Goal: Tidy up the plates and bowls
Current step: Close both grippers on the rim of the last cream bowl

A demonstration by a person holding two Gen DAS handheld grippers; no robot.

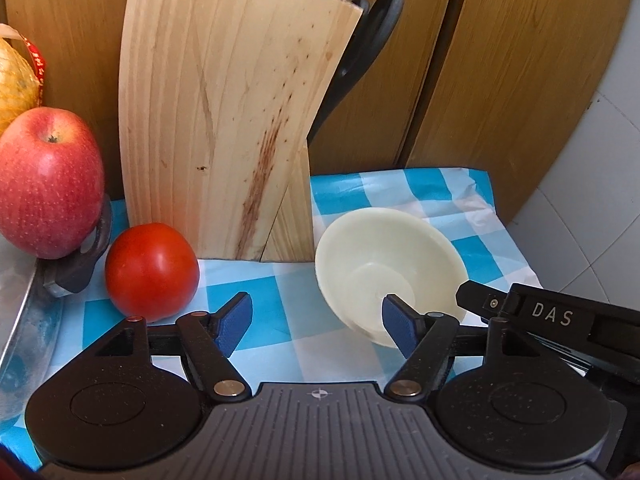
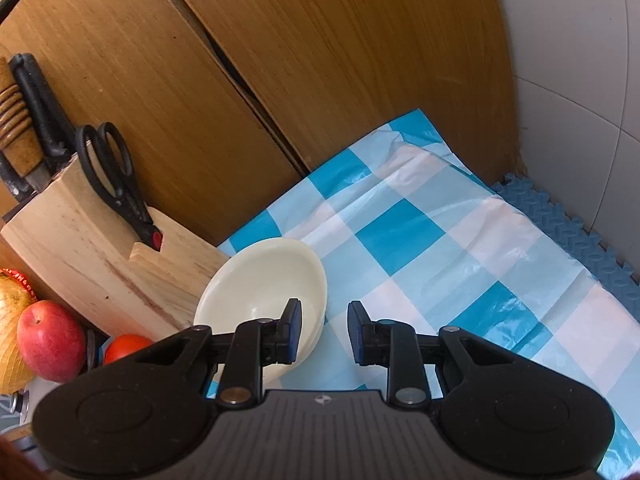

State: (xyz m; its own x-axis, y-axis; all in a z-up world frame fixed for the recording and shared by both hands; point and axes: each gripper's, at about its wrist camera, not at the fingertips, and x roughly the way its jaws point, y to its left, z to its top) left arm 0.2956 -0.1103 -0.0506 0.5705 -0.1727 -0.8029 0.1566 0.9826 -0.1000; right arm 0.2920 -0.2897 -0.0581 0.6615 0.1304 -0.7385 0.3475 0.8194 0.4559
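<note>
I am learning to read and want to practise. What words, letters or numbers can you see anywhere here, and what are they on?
"DAS" in pale letters on the black right gripper, seen from the left wrist camera.
The red ribbon on the yellow net bag has pale marks, too small and blurred to read.
A small round cross mark, not a word, sits on the left gripper.
Nothing else readable in either view.

The pale wooden knife block [image 1: 216, 112] is running off the top edge, hiding its handles. A yellow netted fruit [image 1: 16, 80] is being cropped at left. The blue-padded left gripper [image 1: 316, 320] is covering part of the cream plastic bowl [image 1: 384, 248].
</note>
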